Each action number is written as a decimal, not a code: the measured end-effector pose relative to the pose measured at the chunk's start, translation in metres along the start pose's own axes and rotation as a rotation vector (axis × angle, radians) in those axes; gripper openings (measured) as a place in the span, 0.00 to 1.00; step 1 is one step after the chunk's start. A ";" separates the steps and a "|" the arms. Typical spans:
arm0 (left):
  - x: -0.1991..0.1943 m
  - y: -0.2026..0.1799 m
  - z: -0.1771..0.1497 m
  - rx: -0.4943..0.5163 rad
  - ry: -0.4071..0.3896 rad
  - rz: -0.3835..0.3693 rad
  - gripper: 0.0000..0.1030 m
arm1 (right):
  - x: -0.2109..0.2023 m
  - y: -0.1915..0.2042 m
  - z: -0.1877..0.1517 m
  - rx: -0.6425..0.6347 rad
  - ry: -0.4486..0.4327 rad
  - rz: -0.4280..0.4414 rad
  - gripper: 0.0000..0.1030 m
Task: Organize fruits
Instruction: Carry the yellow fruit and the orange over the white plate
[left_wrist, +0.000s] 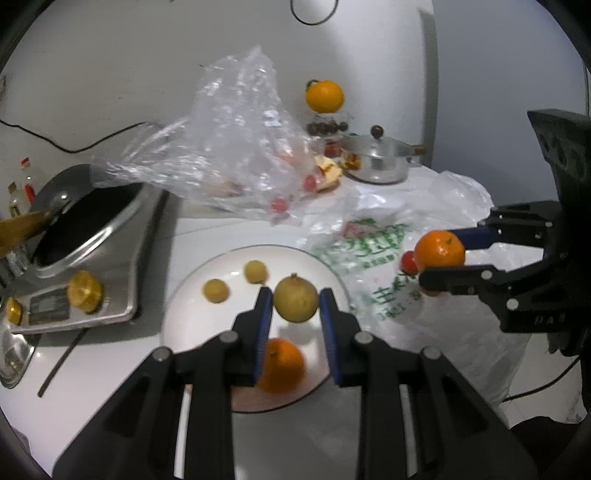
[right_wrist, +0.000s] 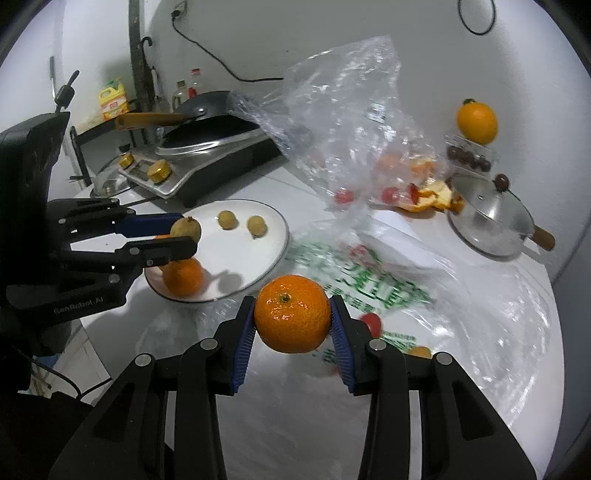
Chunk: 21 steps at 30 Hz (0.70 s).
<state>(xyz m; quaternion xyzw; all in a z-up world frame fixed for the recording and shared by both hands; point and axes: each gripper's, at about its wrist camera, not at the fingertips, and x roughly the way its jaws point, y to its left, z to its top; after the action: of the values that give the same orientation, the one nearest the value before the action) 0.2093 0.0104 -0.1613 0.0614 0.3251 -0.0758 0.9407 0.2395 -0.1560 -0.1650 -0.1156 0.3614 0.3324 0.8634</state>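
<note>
The white worktop (right_wrist: 295, 424) carried a stove with a black pan (right_wrist: 218, 140), a crumpled clear bag (right_wrist: 332, 110) and a printed bag (right_wrist: 369, 280). A white plate (left_wrist: 221, 266) held one orange (left_wrist: 282, 365) and two small yellow fruits (left_wrist: 216, 290). Above the plate, the left tool (left_wrist: 295, 301) was clamped on a yellow-green fruit (left_wrist: 295, 300). Above the printed bag, the right tool (right_wrist: 292, 317) was clamped on a tangerine (right_wrist: 291, 314).

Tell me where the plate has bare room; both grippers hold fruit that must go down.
The plate is bare on its right half, beyond the two small fruits, and in the middle between them and the orange. Off the plate it is crowded: bags to the right, the stove behind.
</note>
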 end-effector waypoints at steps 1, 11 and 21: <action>-0.002 0.004 0.000 -0.005 -0.005 0.005 0.26 | 0.003 0.003 0.002 -0.005 0.003 0.007 0.40; -0.018 0.044 -0.008 -0.054 -0.028 0.053 0.26 | 0.031 0.030 0.018 -0.031 0.021 0.055 0.40; -0.020 0.066 -0.012 -0.096 -0.033 0.069 0.26 | 0.063 0.044 0.028 -0.052 0.066 0.084 0.40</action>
<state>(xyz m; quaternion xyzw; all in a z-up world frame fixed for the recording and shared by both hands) 0.1986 0.0796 -0.1544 0.0262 0.3104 -0.0287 0.9498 0.2585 -0.0801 -0.1877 -0.1336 0.3856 0.3738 0.8329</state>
